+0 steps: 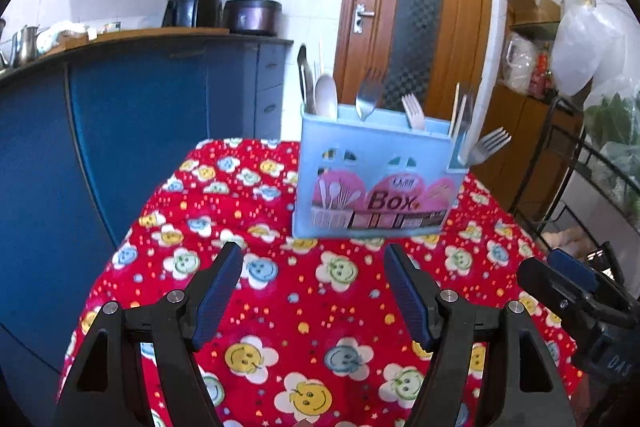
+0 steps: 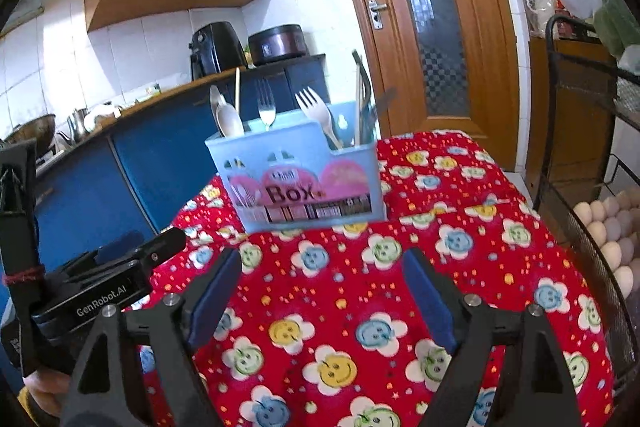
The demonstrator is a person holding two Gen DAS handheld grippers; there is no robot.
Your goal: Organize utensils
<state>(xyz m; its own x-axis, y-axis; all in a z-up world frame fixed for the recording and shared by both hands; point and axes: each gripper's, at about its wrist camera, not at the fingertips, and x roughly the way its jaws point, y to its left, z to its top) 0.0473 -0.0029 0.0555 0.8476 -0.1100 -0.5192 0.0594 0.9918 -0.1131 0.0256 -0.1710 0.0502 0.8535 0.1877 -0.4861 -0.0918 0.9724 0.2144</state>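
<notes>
A light blue utensil box [image 1: 376, 179] marked "Box" stands on the red flowered tablecloth [image 1: 304, 307]. It holds a white spoon [image 1: 326, 97], a metal fork [image 1: 370, 95], a white plastic fork [image 1: 414, 111], chopsticks and another metal fork [image 1: 486, 147] leaning out to the right. The box also shows in the right wrist view [image 2: 300, 179]. My left gripper [image 1: 314, 255] is open and empty, short of the box. My right gripper [image 2: 322, 259] is open and empty, also short of the box.
A blue kitchen counter [image 1: 120, 107] with an air fryer [image 1: 194, 1] and a pot stands to the left. A wooden door [image 1: 416, 7] is behind. A black wire rack with eggs [image 2: 608, 227] stands close at the table's right edge.
</notes>
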